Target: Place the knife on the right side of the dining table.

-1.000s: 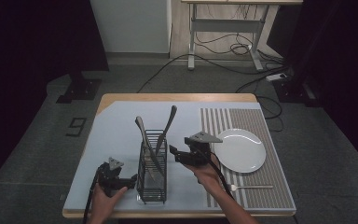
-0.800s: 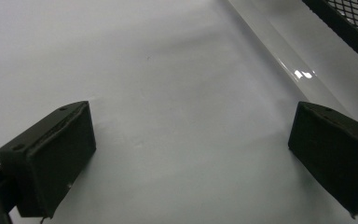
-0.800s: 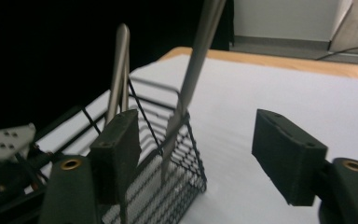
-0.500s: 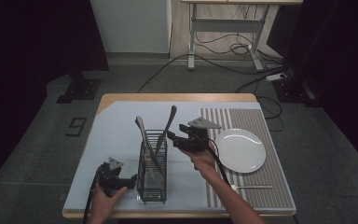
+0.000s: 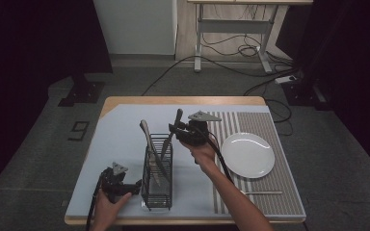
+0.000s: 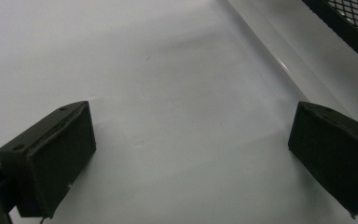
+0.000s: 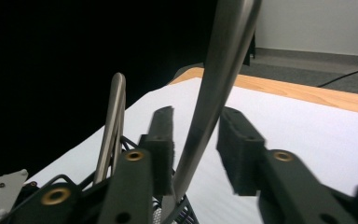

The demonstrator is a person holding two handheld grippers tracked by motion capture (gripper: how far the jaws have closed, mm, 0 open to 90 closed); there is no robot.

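A black wire cutlery basket (image 5: 157, 178) stands upright on the pale blue mat (image 5: 120, 139) and holds two long utensils. One metal handle (image 5: 146, 134) leans left. The other handle (image 5: 177, 118) leans right. My right gripper (image 5: 175, 129) is level at that right handle. In the right gripper view the handle (image 7: 214, 93) runs up between the pads, and my right gripper (image 7: 193, 121) has just been closing, with a thin gap still showing. The second handle (image 7: 114, 116) stands to the left. My left gripper (image 5: 136, 185) rests low beside the basket, and its jaws (image 6: 191, 135) are wide open over bare mat.
A white plate (image 5: 248, 155) lies on the striped mat (image 5: 284, 202) to the right. A thin metal utensil (image 5: 262, 192) lies on that mat near the front edge. The basket's mesh corner (image 6: 354, 18) shows in the left gripper view.
My right gripper has risen and moved away from me along the right-leaning handle, and its jaws have narrowed around it. The left gripper has stayed put.
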